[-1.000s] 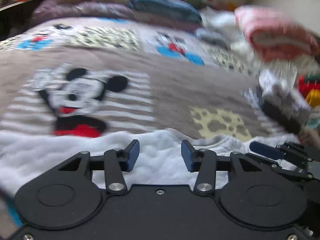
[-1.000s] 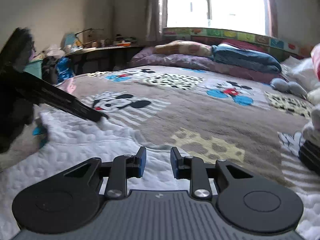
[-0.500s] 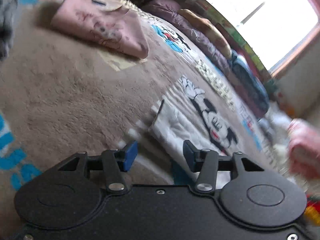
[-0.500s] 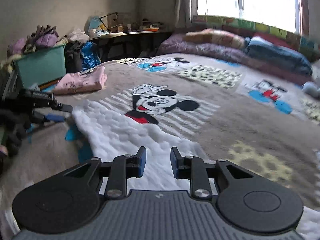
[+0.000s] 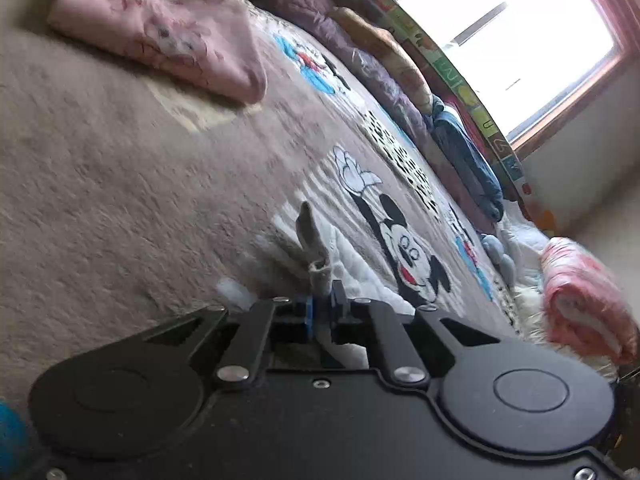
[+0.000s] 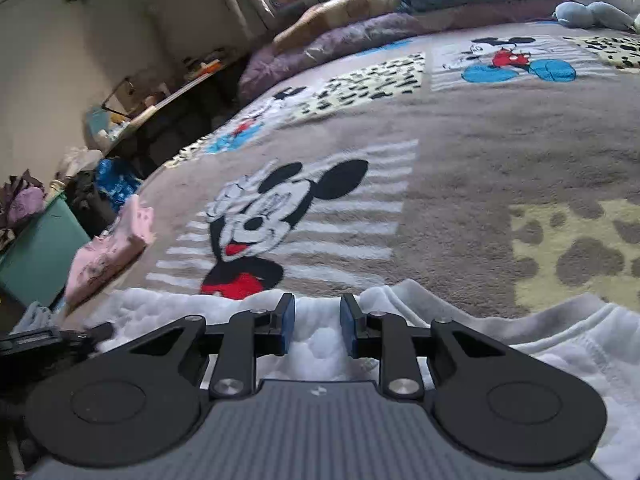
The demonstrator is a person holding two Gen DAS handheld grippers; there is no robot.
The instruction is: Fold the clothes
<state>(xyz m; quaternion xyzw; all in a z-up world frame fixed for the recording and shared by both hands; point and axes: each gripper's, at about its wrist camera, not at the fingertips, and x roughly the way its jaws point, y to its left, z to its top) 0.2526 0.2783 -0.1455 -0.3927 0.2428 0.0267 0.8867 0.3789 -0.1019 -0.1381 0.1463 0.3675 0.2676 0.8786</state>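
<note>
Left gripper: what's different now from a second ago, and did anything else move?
The left gripper, open a second ago, has swung to the left edge of the white garment and shut on a fold of it, lifting that edge. The right gripper has dipped lower over the garment but stays open, holding nothing. The pink folded garment and the blanket lie as before.

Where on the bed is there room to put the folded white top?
There is bare blanket between the white garment and the pillows, right of the pink folded garment. It is crowded at the left edge by the green bin, and near the left claw, which pinches the white cloth.
</note>
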